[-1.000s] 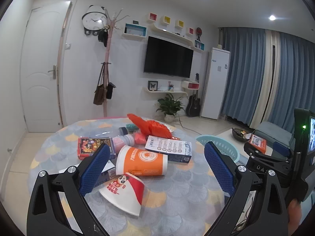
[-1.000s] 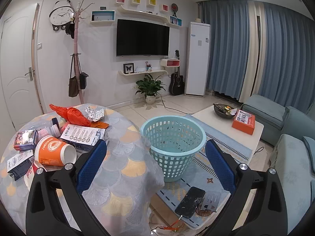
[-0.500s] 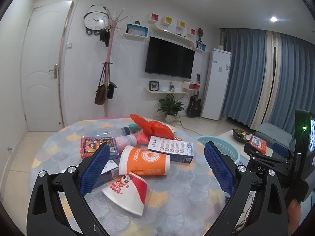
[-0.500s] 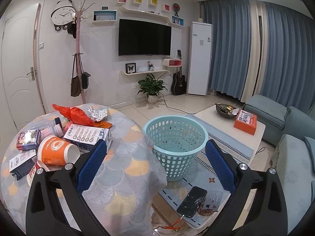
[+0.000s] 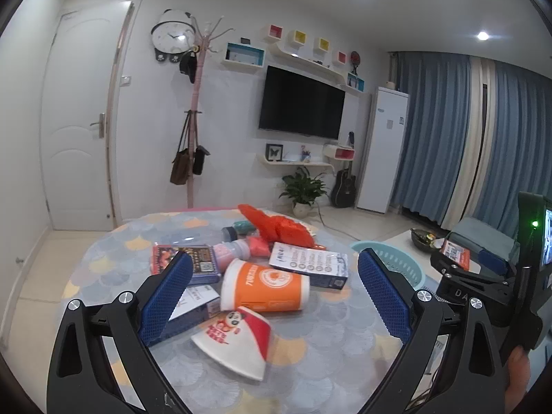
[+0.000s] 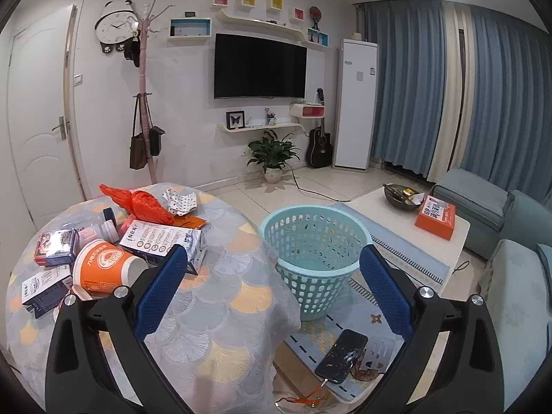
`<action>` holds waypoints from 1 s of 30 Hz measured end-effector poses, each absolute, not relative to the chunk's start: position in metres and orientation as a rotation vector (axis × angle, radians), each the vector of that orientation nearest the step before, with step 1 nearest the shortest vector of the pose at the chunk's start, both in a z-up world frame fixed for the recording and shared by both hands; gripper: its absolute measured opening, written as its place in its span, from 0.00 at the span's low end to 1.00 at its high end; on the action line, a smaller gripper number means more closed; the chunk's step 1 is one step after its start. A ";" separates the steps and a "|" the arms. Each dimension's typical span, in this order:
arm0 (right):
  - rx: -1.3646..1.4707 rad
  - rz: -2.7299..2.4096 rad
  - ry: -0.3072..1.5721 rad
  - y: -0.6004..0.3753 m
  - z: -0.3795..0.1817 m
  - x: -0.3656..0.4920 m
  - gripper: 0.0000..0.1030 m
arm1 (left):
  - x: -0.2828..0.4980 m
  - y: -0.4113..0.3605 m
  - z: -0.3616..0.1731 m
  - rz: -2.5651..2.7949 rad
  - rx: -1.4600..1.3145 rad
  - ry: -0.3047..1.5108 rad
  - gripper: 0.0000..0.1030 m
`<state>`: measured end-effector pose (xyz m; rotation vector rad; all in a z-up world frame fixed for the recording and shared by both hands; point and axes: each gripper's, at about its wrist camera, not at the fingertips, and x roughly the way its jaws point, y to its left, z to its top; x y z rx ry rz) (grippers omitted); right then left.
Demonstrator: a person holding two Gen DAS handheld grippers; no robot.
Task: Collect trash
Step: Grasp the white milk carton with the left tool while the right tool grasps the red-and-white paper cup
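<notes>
Trash sits heaped on the table (image 5: 324,345): an orange cup (image 5: 265,288) against boxes. Your left gripper (image 5: 272,296) and right gripper (image 6: 272,289) are both wide and empty. Nudge the cup and it may roll; the basket (image 6: 312,258) stands apart.

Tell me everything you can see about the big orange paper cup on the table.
The orange paper cup looks like coated paper, with a white rim band, a white base and a round white logo on its side. It lies on its side on the round table, mouth open toward the right gripper's camera and apparently empty. It sits among the other trash: a white printed box behind it and a flattened red-and-white cup in front.
</notes>
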<state>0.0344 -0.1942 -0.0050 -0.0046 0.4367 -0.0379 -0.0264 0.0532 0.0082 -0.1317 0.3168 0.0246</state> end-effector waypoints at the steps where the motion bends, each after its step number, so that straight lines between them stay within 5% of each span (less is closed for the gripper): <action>1: -0.007 -0.032 0.436 -0.193 -0.004 0.034 0.89 | -0.027 0.055 0.009 0.030 -0.128 0.315 0.91; 12: -0.048 0.134 0.459 -0.153 -0.004 0.042 0.45 | -0.031 0.147 0.008 0.173 -0.131 0.390 0.91; 22: -0.040 0.345 0.556 -0.100 -0.025 0.043 0.45 | 0.027 0.197 -0.058 0.021 -0.139 0.653 0.90; 30: -0.005 0.515 0.719 -0.061 -0.062 0.046 0.62 | 0.065 0.196 -0.082 -0.086 -0.113 0.777 0.90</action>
